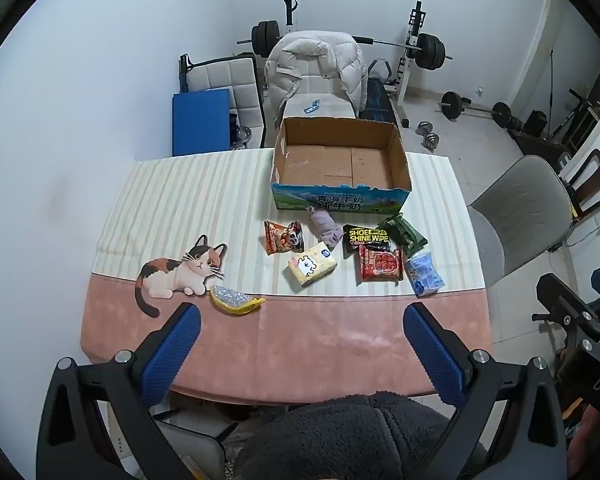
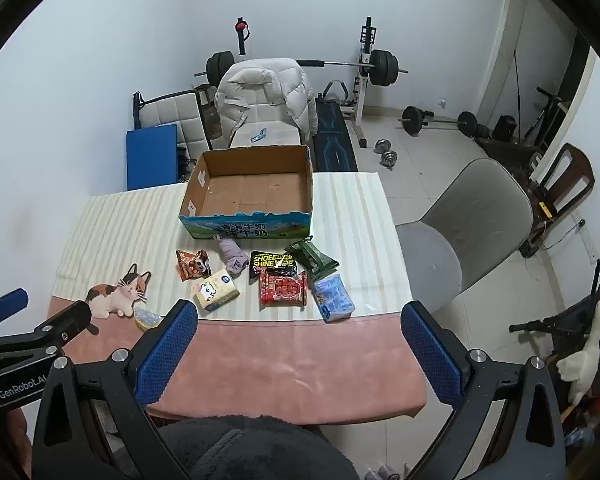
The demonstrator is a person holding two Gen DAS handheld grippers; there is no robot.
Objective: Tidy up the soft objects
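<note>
- Weights and a barbell rack point(image 1: 414, 46) are standing at the far wall behind the table point(image 1: 300, 340); a grey chair point(image 1: 520, 216) is sitting at its right side
- I am seeing the cardboard box point(image 1: 340, 160) lying open at the far middle of the table; nothing is showing inside it
- Just near of the box, the soft things are lying in a loose cluster: an orange snack bag point(image 1: 283, 236), a tissue pack point(image 1: 312, 264), a lilac cloth point(image 1: 326, 226), a shoe wipe pack point(image 1: 366, 238), a green pouch point(image 1: 404, 232), a red packet point(image 1: 380, 264) and a blue packet point(image 1: 424, 274)
- A yellow sponge point(image 1: 236, 300) is lying apart at the left, beside the printed cat point(image 1: 180, 272)
- I am holding the left gripper point(image 1: 300, 344) above the near edge, jaws spread wide and holding nothing; the right gripper point(image 2: 298, 344) is hovering likewise, fingers wide apart and gripping nothing
</note>
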